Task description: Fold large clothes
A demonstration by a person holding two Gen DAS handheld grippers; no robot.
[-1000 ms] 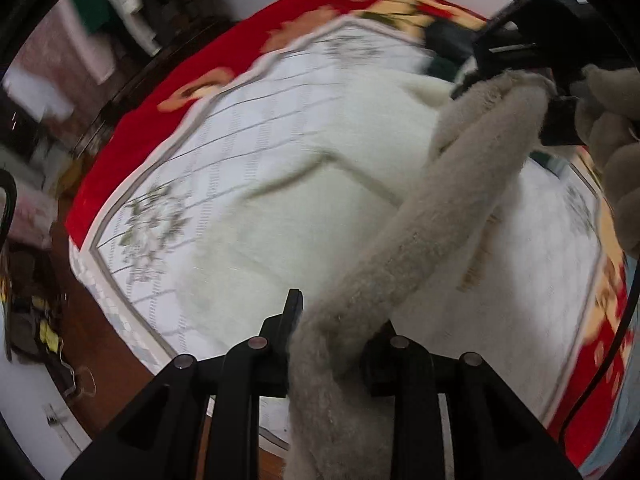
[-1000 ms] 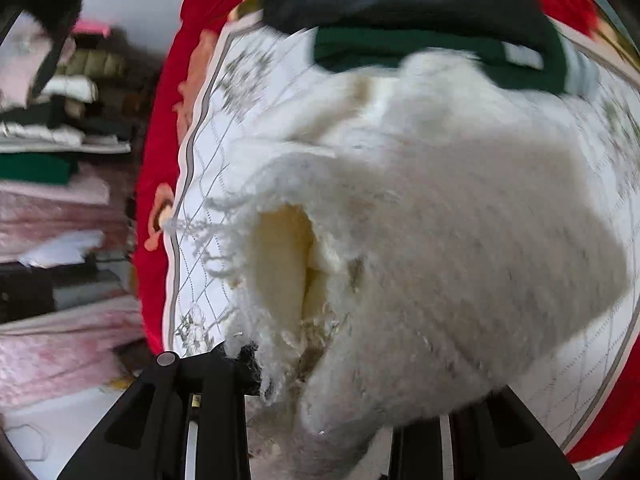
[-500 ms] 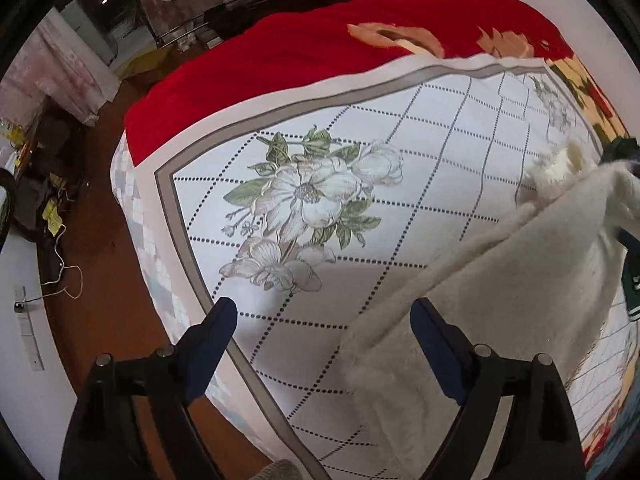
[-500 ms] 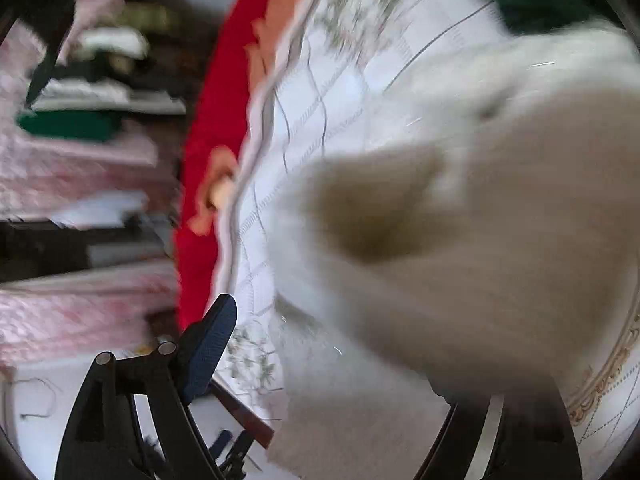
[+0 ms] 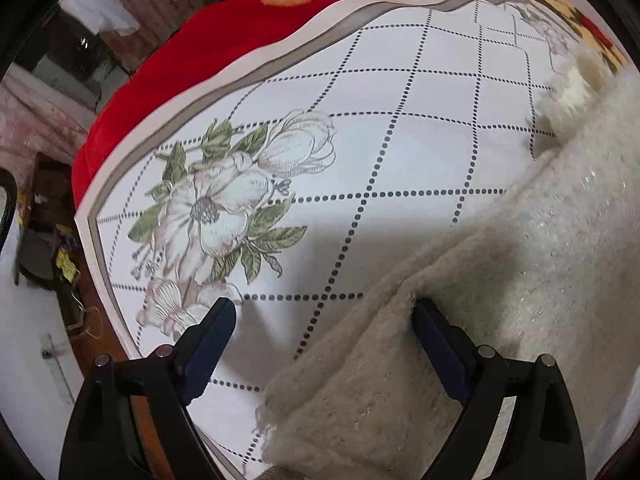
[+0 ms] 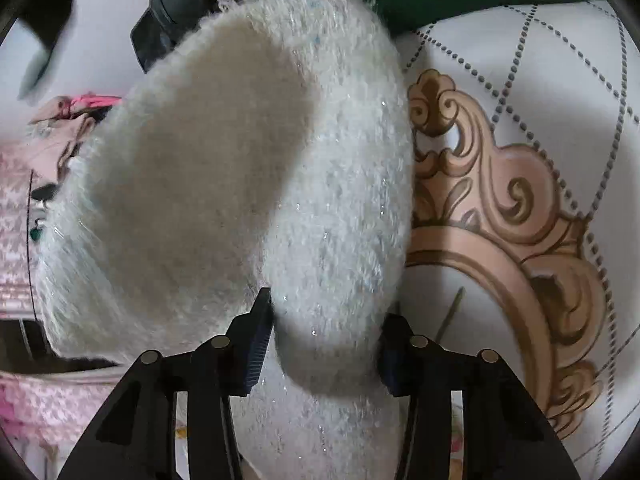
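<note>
Now that the left gripper [image 5: 324,344] has let go and stands spread over the bedspread [image 5: 400,152], the fuzzy cream garment [image 5: 520,280] lies beside it (right gripper [image 6: 324,344] closing around a fold), so another fold begins.

Nothing readable anywhere in either view; the bedspread [image 5: 420,152] only carries printed flowers, dotted lines and scrollwork, no letters or numbers; no label or brand tag shows on the fuzzy white garment [image 6: 340,200] either.
</note>
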